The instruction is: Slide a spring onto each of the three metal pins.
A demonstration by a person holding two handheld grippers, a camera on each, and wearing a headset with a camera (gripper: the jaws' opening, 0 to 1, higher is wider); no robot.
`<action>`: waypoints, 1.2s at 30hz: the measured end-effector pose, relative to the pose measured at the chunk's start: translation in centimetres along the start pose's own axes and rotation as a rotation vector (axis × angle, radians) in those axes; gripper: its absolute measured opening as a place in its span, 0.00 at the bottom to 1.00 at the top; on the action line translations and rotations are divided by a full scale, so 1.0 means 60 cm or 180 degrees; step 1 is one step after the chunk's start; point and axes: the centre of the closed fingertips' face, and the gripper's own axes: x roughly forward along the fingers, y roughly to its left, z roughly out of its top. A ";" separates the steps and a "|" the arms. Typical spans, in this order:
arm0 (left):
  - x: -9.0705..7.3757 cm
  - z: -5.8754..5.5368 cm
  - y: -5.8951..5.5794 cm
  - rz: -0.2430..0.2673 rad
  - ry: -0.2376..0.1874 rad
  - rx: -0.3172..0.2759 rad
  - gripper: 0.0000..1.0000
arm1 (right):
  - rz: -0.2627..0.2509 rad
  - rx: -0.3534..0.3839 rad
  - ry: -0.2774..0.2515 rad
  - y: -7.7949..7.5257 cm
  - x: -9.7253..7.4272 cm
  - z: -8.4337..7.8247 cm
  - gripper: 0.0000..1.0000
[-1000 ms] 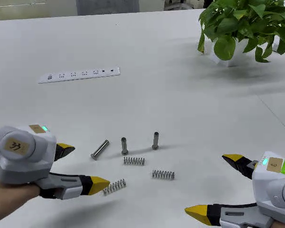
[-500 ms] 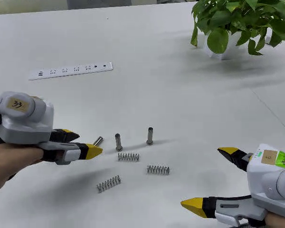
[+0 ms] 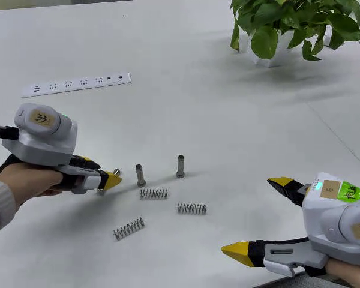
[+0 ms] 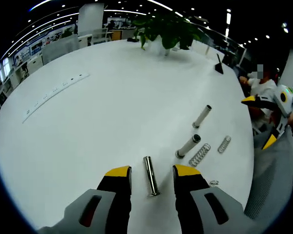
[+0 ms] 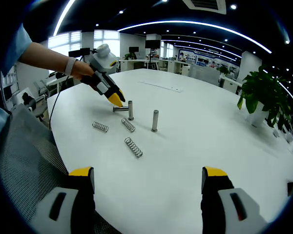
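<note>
Two steel pins stand upright (image 3: 140, 175) (image 3: 180, 166) on the white table. A third pin (image 4: 149, 175) lies flat, and only its end (image 3: 116, 172) peeks out in the head view. My left gripper (image 3: 111, 179) (image 4: 151, 171) is open with one jaw on each side of the lying pin, not touching it. Three springs (image 3: 153, 193) (image 3: 192, 208) (image 3: 129, 228) lie loose just in front of the pins. My right gripper (image 3: 258, 216) (image 5: 147, 173) hovers wide open at the near right, apart from all parts.
A white power strip (image 3: 77, 84) lies at the far left of the table. A potted plant (image 3: 288, 24) stands at the far right. A cable runs from the left gripper toward the left edge.
My left gripper has moved right and forward to the lying pin and now straddles it, hiding most of it in the head view. The right gripper has barely moved.
</note>
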 end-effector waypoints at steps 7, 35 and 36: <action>0.013 -0.002 0.007 0.0086 0.0133 0.0057 0.30 | -0.0012 -0.0014 0.0012 0.001 0.000 0.000 0.92; 0.043 -0.008 0.002 0.0388 0.0570 0.0428 0.13 | -0.0028 -0.0029 -0.0004 -0.005 0.000 -0.001 0.92; 0.043 -0.008 0.003 0.0403 0.0591 0.0418 0.13 | -0.0028 -0.0029 -0.0007 -0.004 0.000 -0.001 0.92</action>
